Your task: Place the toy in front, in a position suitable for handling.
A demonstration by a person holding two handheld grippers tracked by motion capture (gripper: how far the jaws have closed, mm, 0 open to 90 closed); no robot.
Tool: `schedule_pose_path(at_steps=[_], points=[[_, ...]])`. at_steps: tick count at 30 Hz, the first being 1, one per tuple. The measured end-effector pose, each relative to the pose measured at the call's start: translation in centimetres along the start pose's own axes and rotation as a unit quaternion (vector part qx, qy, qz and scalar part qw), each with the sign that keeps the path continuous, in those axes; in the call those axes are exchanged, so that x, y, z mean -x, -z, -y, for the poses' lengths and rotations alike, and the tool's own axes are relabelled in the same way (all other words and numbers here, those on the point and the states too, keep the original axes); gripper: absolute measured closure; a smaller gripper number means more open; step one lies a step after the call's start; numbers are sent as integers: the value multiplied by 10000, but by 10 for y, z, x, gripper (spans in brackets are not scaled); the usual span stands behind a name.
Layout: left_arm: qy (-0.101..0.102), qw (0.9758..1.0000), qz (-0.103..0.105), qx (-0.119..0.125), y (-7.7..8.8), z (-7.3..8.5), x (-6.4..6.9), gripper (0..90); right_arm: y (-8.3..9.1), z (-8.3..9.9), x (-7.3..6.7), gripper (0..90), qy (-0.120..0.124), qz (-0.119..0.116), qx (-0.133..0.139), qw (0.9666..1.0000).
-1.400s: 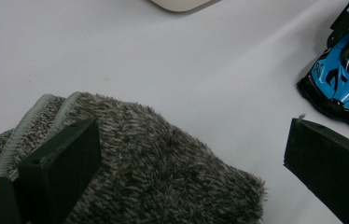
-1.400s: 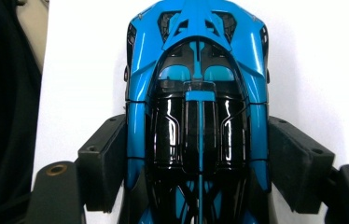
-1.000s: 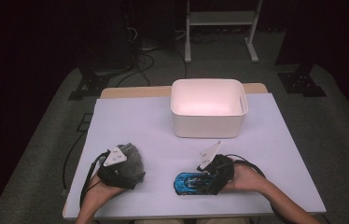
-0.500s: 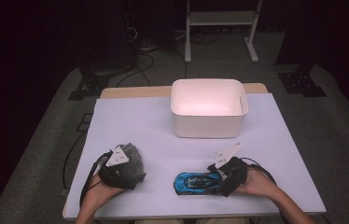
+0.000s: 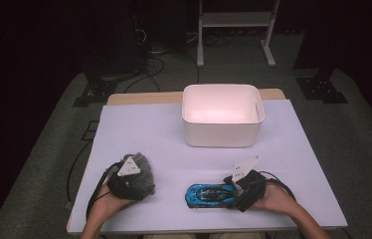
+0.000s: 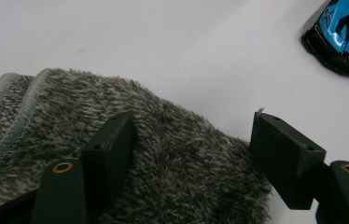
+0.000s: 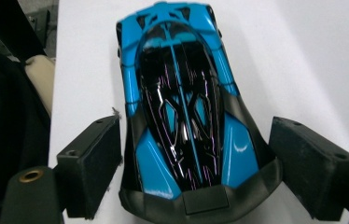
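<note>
Sliding out from above the blue toy car (image 5: 210, 194) toward the table's right edge, my right gripper (image 5: 237, 191) now sits at the car's right-hand end near the front edge, while my left gripper (image 5: 133, 180) has held its place over the grey furry cloth (image 5: 141, 174) at the front left.

In the right gripper view the car (image 7: 182, 112) lies lengthwise between the jaws, nose pointing away, its long axis running parallel to the table's front edge. The jaws stand spread on either side of its tail, and I cannot tell whether the left pad already grazes the bodywork; I read the car as not yet gripped. My right hand is plainly the nearer one to it.

In the left gripper view the jaws have just been closing, with a fold of the cloth (image 6: 172, 158) between them; one pad presses into the pile, the other stands clear at its edge, so nothing is clamped.

The white bin (image 5: 222, 133) stands empty at the middle of the back edge, well apart from both.
</note>
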State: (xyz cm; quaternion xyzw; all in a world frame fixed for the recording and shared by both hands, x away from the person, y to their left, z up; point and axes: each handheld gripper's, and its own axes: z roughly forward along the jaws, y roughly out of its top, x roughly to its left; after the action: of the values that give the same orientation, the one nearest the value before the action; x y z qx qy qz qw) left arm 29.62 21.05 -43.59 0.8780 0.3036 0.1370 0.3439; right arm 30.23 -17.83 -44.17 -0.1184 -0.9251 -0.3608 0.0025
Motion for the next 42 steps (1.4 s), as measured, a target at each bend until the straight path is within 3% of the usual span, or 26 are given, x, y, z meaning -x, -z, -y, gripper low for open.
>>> schedule_pose_path(at_steps=[4, 12, 16, 23, 26, 28, 32, 34, 35, 37, 38, 40, 42], points=[[-147, 9997, -32, -211, -8, 1, 0, 369, -3, 3, 0, 168, -1, -26, -57, 10000], [-25, 9998, 19, -181, -10, 2, -1, 448, -8, 6, -1, 171, 69, -23, -146, 9999], [31, 9999, 8, -126, -9, 3, -3, 527, -8, 8, -2, 176, 80, 13, -98, 9999], [-215, 9997, -72, -39, -9, 1, 2, 750, -8, 11, -3, 202, 171, 88, -29, 9998], [-168, 9998, 101, 107, -6, 1, 1, 768, -8, 12, -2, 203, 225, 91, -2, 9997], [-146, 9989, 287, 331, -2, 0, 2, 767, -8, 13, -2, 203, 220, 85, 33, 9997], [-139, 9946, 703, 756, 4, -11, 11, 768, -8, 14, -2, 204, 220, 67, 48, 9997], [-196, 9931, 822, 811, 3, -15, 15, 768, -8, 14, -2, 204, 214, 65, 47, 9997], [-378, 9901, 1059, 840, -1, -23, 26, 768, -8, 14, -2, 204, 211, 66, 53, 9997], [-598, 9877, 1245, 729, -8, -32, 39, 767, -8, 14, -2, 204, 200, 64, 63, 9998], [-598, 9877, 1245, 729, -8, -32, 39, 767, -8, 14, -2, 204, 200, 64, 63, 9998], [-865, 9840, 1431, 618, -17, -39, 52, 767, -8, 14, -2, 204, 193, 68, 78, 9998], [-1121, 9774, 1712, 539, -28, -51, 67, 767, -8, 15, -2, 204, 193, 69, 105, 9997]])
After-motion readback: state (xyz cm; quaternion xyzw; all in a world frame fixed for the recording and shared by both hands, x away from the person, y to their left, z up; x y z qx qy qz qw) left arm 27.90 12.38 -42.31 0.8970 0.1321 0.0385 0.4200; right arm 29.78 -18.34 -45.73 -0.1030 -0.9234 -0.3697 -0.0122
